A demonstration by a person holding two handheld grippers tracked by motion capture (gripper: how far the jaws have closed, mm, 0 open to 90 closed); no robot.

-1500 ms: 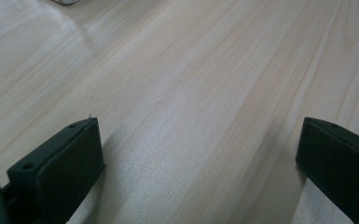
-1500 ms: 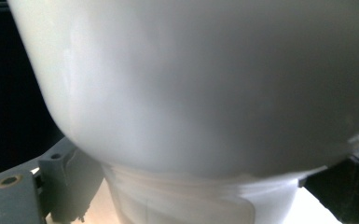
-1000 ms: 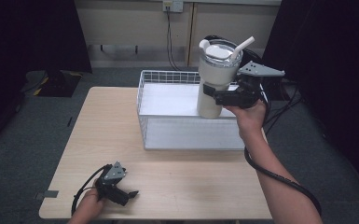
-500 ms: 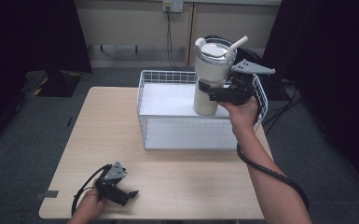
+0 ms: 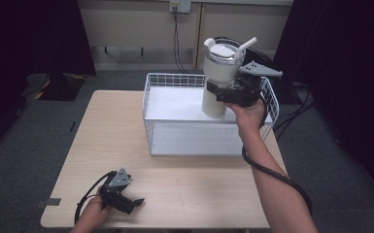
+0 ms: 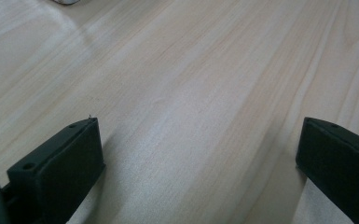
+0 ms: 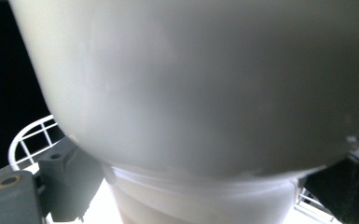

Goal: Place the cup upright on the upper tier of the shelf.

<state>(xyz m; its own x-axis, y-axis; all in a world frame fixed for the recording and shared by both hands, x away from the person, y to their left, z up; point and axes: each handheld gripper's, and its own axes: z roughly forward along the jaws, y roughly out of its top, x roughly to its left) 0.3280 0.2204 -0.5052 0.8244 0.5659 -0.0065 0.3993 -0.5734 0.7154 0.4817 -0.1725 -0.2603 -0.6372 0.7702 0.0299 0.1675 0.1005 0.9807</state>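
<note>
A tall white tumbler point(image 5: 219, 77) with a lid and a straw is held upright over the right half of the white wire basket point(image 5: 175, 104). My right gripper point(image 5: 219, 93) is shut on its body, and up close the tumbler's pale wall point(image 7: 191, 84) sits between the black jaws. Whether its base touches the basket floor I cannot tell. My left gripper point(image 5: 135, 203) lies on the wooden table point(image 5: 107, 141) near the front left corner, open, with bare wood point(image 6: 200, 130) between its jaws.
The basket stands at the back right of the table, with wire rim point(image 7: 28, 137) showing beside the tumbler. A black cable point(image 5: 272, 174) trails along the right forearm. Dark curtains and grey floor surround the table.
The right gripper has carried the tumbler left and down, further over the basket. The left gripper has not moved.
</note>
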